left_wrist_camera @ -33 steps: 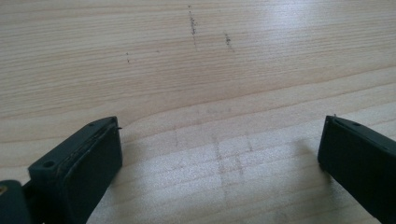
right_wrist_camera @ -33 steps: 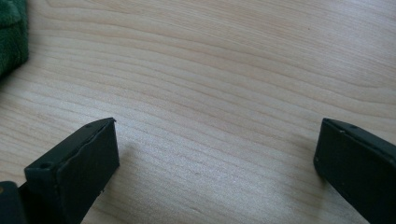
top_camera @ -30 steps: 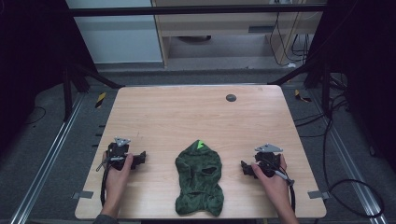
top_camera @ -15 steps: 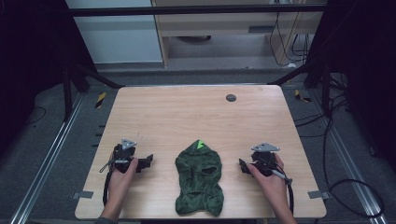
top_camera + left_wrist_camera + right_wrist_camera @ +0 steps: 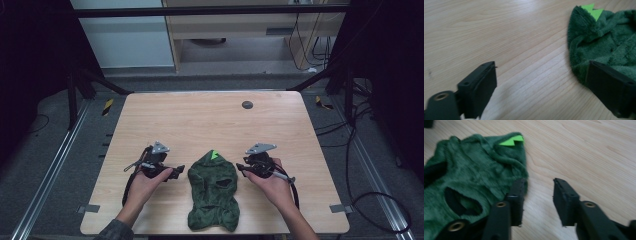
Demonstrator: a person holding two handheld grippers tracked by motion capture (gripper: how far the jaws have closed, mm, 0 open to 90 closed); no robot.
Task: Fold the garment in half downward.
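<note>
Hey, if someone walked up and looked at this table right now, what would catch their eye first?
A fuzzy dark green hooded garment with a bright green spike lies flat at the near middle of the wooden table. The left gripper and right gripper flank it, jaws apart, holding nothing.

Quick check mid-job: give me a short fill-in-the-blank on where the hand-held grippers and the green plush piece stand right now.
1. The green plush garment lies flat on the wooden ____.
2. A bright green spike sits at the garment's ____ end, the one away from the person.
3. The left hand-held gripper and the right hand-held gripper sit on opposite sides of the garment, and both hold ____.
4. The right hand-held gripper's jaws have just been ____.

Missing words: table; far; nothing; closing
</note>
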